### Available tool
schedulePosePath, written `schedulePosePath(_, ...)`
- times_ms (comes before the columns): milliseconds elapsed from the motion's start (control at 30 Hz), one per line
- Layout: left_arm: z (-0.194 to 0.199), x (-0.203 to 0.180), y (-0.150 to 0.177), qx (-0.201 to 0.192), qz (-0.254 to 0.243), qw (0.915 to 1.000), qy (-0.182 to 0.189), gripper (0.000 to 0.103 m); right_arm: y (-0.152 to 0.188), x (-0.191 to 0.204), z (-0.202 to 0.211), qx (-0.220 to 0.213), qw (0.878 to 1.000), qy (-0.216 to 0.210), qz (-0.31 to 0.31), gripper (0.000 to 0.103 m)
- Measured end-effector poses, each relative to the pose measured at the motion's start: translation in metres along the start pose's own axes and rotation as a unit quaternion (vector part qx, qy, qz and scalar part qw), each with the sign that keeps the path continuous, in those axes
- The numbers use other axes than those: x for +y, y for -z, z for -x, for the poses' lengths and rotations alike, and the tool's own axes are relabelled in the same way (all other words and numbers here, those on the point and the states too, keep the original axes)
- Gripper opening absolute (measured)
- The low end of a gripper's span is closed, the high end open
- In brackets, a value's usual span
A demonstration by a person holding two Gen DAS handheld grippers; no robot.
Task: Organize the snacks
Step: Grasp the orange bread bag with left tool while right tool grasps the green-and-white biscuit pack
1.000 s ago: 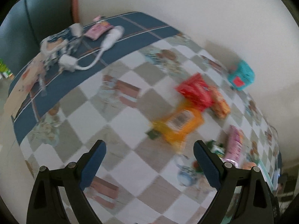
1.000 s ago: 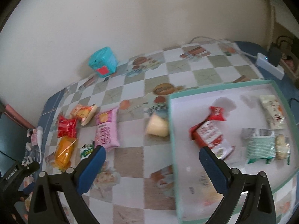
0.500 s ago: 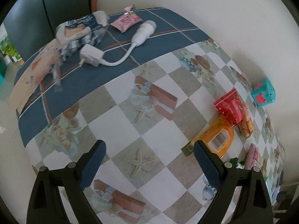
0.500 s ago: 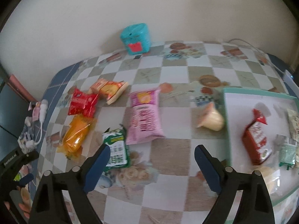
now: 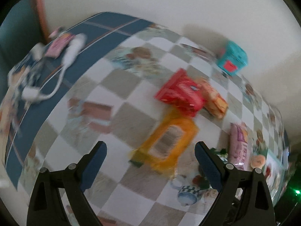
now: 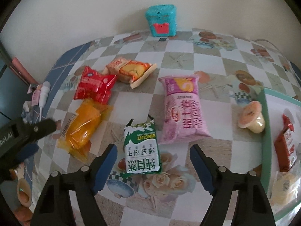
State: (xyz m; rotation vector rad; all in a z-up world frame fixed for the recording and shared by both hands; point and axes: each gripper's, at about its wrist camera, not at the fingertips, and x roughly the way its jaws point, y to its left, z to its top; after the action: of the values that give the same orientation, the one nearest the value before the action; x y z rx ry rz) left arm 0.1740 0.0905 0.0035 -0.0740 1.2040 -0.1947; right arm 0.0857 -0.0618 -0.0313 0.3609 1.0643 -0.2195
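A green biscuit pack [image 6: 142, 148] lies on the checked tablecloth between the fingers of my right gripper [image 6: 153, 147]. Its jaws are closing and the pads stand clear of the pack. Beside it lie a pink pack [image 6: 183, 109], an orange pack [image 6: 83, 126], a red pack [image 6: 94, 87] and a cake pack [image 6: 131, 70]. My left gripper [image 5: 150, 146] is open, low over the blurred orange pack [image 5: 169, 141], which lies just past its tips. One of its black fingers [image 6: 41, 128] shows at the left of the right wrist view.
A teal-rimmed white tray [image 6: 267, 124] at the right holds a red-brown pack [image 6: 286, 150] and other snacks. A jelly cup [image 6: 252, 116] lies against its rim. A teal box [image 6: 161, 19] stands by the wall. A white charger and cable [image 5: 69, 50] lie on the blue border.
My right gripper has moved left from the tray to the loose snacks, its jaws have narrowed, and the green pack now lies between them. The left view has swung back toward the orange pack.
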Motion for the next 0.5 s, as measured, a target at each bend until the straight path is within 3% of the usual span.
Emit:
schedulePosePath(300, -0.026, -0.025, -0.011, 0.013, -0.061, 0.9978, -0.020, 0.095, -0.001, 0.006, -0.017, 0.016, 1.000, -0.006, 0.007, 0.079)
schedulePosePath(500, -0.045, -0.032, -0.008, 0.027, -0.080, 0.9957, -0.038, 0.089, 0.002, 0.009, -0.025, 0.023, 1.000, 0.009, 0.019, 0.070)
